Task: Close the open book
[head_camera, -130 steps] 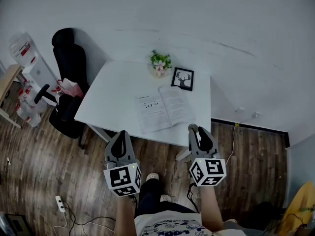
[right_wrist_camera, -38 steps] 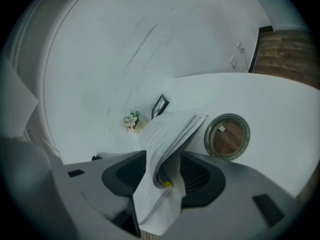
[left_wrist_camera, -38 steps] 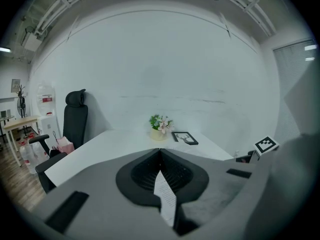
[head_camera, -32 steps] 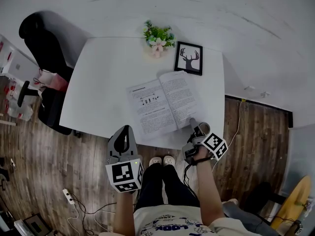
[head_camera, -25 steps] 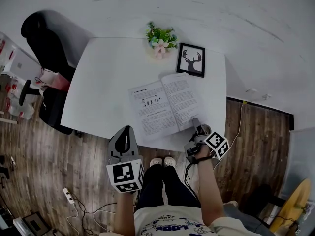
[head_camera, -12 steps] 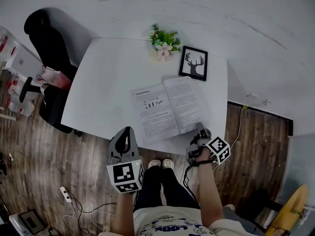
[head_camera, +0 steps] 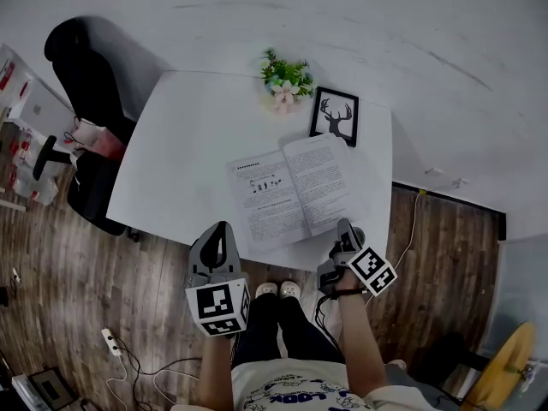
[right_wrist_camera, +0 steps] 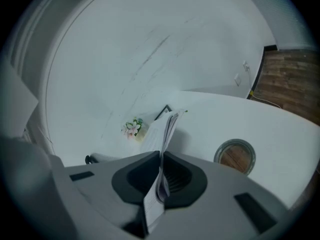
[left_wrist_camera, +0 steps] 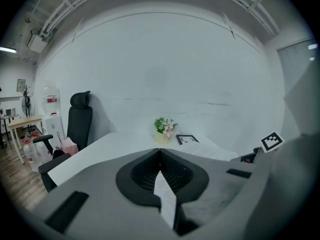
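The open book (head_camera: 291, 195) lies on the white table (head_camera: 188, 144), near its front edge. My right gripper (head_camera: 344, 227) is at the book's near right corner; its jaws have just been closing and are now shut on the right-hand pages. In the right gripper view those pages (right_wrist_camera: 167, 126) stand up on edge out of the right gripper (right_wrist_camera: 161, 156). My left gripper (head_camera: 218, 232) hangs in front of the table, left of the book, touching nothing. In its own view the left gripper (left_wrist_camera: 160, 151) has its jaws together, and the book (left_wrist_camera: 210, 151) shows beyond to the right.
A small flower pot (head_camera: 285, 77) and a framed deer picture (head_camera: 336, 116) stand at the table's back, just behind the book. A black office chair (head_camera: 81, 58) is at the table's left. A round cable hole (right_wrist_camera: 235, 156) sits in the tabletop right of the book.
The right gripper has closed on the book's right-hand pages and risen a little, lifting that side off the table. The left gripper has stayed where it was.
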The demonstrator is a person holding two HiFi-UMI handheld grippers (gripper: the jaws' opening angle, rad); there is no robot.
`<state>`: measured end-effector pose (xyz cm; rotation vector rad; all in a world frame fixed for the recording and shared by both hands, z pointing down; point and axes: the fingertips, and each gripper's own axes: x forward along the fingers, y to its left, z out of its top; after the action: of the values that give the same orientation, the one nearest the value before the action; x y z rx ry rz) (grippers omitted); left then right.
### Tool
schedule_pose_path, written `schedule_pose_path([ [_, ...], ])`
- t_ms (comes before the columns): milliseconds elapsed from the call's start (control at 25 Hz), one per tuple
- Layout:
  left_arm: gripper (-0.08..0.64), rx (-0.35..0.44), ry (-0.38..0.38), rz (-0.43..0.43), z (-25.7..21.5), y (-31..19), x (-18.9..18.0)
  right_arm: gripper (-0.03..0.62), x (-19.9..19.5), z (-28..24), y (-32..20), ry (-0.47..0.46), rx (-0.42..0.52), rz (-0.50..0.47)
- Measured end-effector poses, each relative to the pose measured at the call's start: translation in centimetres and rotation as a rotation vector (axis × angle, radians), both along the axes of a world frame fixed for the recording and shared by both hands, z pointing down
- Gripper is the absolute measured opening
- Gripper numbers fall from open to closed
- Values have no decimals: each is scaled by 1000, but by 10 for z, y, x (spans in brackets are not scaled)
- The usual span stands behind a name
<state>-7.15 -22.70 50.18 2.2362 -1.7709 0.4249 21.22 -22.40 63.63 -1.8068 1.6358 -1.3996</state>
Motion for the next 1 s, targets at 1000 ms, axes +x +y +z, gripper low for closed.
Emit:
schedule_pose_path([
  [1000, 23, 32, 18, -70, -15, 24, -37, 37, -101, -32, 15, 543, 127, -457],
])
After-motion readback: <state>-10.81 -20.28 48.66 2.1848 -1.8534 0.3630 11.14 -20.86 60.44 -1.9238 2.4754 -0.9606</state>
